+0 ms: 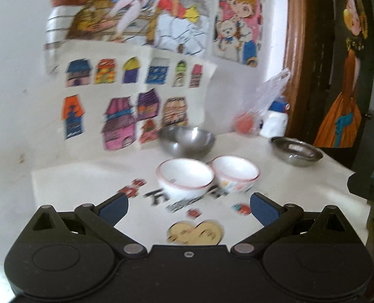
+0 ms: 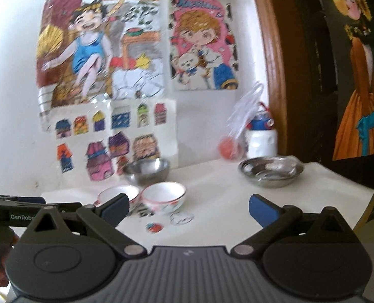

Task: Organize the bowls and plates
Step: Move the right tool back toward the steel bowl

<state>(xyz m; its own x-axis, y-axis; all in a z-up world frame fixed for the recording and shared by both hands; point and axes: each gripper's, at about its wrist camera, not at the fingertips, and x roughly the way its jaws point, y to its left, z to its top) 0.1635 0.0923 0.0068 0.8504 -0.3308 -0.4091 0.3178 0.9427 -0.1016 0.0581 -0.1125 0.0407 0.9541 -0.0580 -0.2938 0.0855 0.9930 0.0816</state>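
Only my left view shows the gold sticker (image 1: 195,232) on the white surface (image 1: 86,184). My left hand-held gripper (image 1: 188,208) and right hand-held gripper (image 2: 188,208) both gape wide, holding nothing. Two white ceramic bowls (image 1: 185,176) (image 1: 235,173) touch mid-surface, empty. Steel bowl (image 1: 187,140) behind, steel dish (image 2: 271,170) far right.
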